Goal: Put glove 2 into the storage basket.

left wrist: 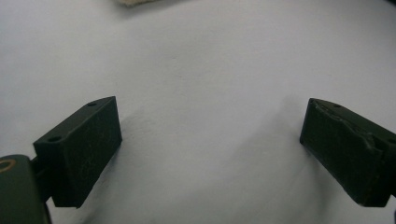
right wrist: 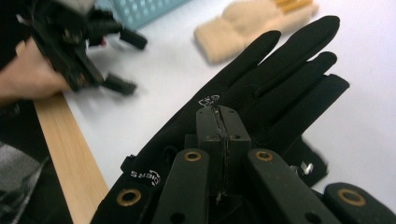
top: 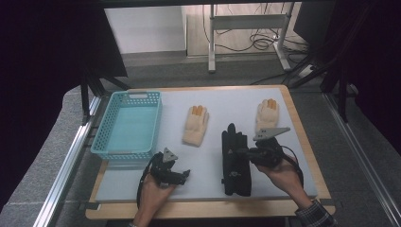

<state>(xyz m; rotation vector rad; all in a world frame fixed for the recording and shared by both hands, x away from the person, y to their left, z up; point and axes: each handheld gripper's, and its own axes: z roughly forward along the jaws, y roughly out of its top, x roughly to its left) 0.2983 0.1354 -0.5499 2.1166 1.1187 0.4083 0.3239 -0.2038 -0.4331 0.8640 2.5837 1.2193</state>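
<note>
Black gloves (top: 235,161): two, stacked
Cream gloves (top: 196,125): two, lying apart
Basket (top: 126,124): one
Left gripper (top: 185,174): gaping, holding nothing
Right gripper (right wrist: 221,125): pinching black gloves

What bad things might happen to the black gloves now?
1. The right tongs are shut over the black fabric gloves; whether they pinch any fabric is unclear. If the bite is thin, a glove might slip out when lifted.
2. There seem to be two black gloves stacked, so one may stay behind.
3. The turquoise plastic basket lies beyond the open left tongs, so a carried glove might snag on them.
</note>
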